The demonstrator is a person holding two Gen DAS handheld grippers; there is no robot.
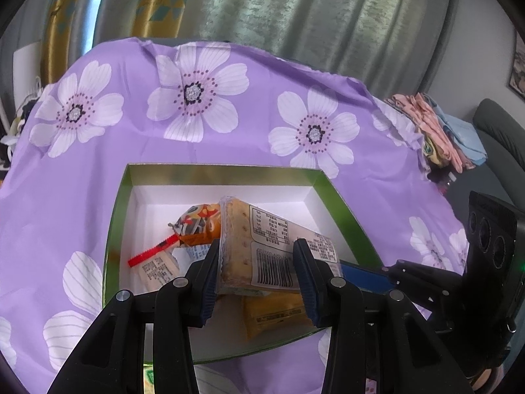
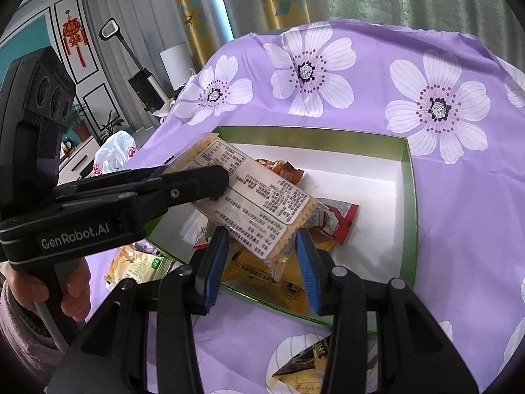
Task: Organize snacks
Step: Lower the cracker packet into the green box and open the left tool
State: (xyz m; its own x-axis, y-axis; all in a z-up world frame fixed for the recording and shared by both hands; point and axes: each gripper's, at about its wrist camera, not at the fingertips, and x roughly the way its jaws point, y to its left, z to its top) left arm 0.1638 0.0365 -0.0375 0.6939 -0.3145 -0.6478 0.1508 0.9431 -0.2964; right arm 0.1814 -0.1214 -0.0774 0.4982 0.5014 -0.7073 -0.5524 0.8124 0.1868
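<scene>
My left gripper (image 1: 257, 275) fingers pinch the clear cracker pack (image 1: 262, 246), held over the green box (image 1: 341, 203) w/ white inside. Right gripper (image 2: 261, 269) fingers spread either side of the pack's end, contact unclear. Other snacks lie in box; purple floral cloth (image 2: 459, 213) covers table.

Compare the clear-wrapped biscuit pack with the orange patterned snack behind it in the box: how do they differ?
1. The biscuit pack is held by the left gripper; the orange patterned snack lies loose on the box floor.
2. The biscuit pack has a clear wrapper with a white printed label and barcode; the orange patterned snack has an opaque, colourful wrapper.
3. The biscuit pack is a long flat block; the orange patterned snack looks shorter and puffier.

Both are sealed snacks over the box.
</scene>
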